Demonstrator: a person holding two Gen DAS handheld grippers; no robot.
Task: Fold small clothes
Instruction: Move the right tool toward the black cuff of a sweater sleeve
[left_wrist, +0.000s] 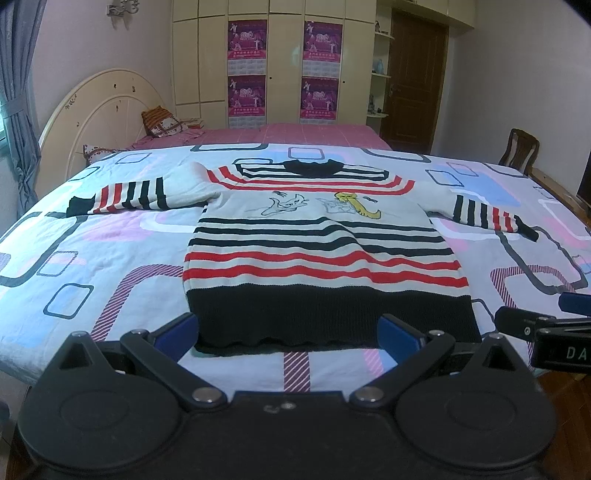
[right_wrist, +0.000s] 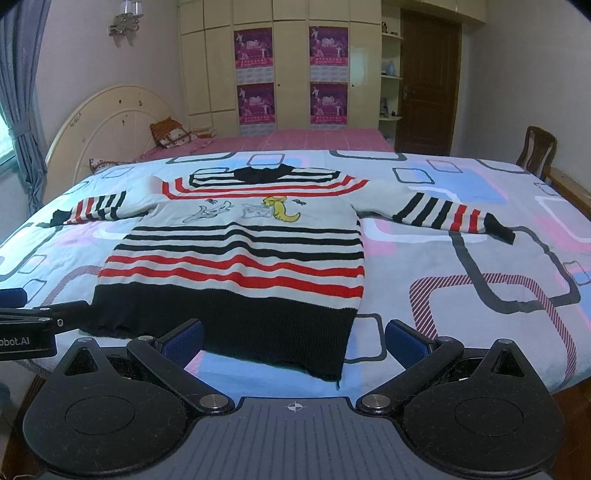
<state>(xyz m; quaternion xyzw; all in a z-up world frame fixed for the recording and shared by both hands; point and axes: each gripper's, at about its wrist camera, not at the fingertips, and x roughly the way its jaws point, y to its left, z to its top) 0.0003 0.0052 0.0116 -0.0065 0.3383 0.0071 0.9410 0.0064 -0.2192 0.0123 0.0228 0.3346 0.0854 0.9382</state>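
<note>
sweater (left_wrist: 321, 240) lies flat, face up on quilt (left_wrist: 110, 258), sleeves spread out to both sides, black hem nearest. left gripper (left_wrist: 288, 332) fingers apart, empty, just short of hem. right gripper (right_wrist: 295, 338) fingers apart, empty, at hem's right corner. knit looks soft, light, floppy, likely stretchy; best pinch at sleeve cuff or shoulder edge, not mid-panel.

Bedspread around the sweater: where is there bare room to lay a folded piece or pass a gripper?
Bare bedspread lies right of the sweater, below its right sleeve. Another patch lies left of the body, below the left sleeve. Crowded at the near hem, where the open left gripper and right gripper hover.
</note>
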